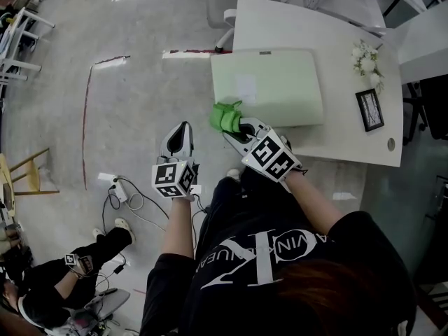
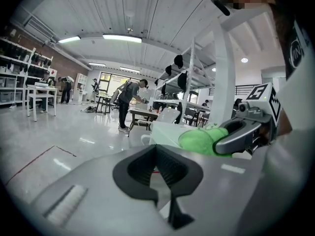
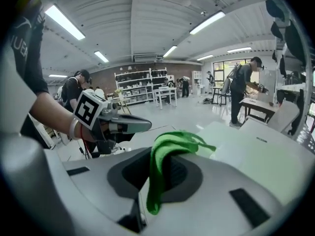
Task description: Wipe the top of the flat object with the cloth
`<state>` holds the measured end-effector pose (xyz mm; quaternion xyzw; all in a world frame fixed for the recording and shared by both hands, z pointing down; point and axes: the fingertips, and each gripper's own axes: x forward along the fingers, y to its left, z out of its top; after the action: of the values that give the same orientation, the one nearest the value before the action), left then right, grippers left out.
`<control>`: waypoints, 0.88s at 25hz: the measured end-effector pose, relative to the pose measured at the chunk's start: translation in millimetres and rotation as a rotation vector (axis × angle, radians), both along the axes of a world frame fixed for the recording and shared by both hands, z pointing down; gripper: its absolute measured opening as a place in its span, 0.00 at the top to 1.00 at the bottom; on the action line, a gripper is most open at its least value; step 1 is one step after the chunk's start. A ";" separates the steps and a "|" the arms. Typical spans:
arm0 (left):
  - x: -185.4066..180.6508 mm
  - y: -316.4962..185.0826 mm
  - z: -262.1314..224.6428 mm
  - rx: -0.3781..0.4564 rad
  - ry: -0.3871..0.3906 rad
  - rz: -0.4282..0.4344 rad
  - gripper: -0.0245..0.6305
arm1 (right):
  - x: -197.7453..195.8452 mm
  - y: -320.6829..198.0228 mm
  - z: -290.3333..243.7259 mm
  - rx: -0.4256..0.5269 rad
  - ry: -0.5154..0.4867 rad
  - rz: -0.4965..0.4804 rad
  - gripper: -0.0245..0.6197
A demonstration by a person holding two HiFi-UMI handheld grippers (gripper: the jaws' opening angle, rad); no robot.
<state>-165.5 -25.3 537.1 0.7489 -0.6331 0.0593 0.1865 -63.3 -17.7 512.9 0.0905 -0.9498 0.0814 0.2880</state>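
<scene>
Green cloth (image 1: pixel 225 116) is clamped in right gripper (image 1: pixel 238 127) fingers; left gripper (image 1: pixel 183 128) fingers are clenched, empty. With contact only at the corner, cloth may be dragged off flat object (image 1: pixel 280 82).

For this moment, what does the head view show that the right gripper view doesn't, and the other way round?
Only the head view: the picture frame and white flowers on the table, and nearly the whole outline of the flat object. Only the right gripper view: the cloth pinched between the jaws of the right tongs, plus ceiling lights and shelving behind. Both: the cloth at the flat object's near edge, and the left tongs, shut and empty.
</scene>
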 end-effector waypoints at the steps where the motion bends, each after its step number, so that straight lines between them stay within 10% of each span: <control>1: 0.6 -1.2 -0.3 0.001 0.001 0.002 0.95 | 2.5 -0.9 0.4 -0.002 0.000 0.008 0.91; 22: 76.6 -46.1 -4.5 0.012 0.021 0.211 0.95 | 116.9 -45.3 1.0 -0.012 0.010 0.318 0.91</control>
<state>-89.0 -71.4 532.6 0.8130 -0.5492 0.0668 0.1812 53.6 -63.0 513.9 0.2385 -0.9215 0.1314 0.2769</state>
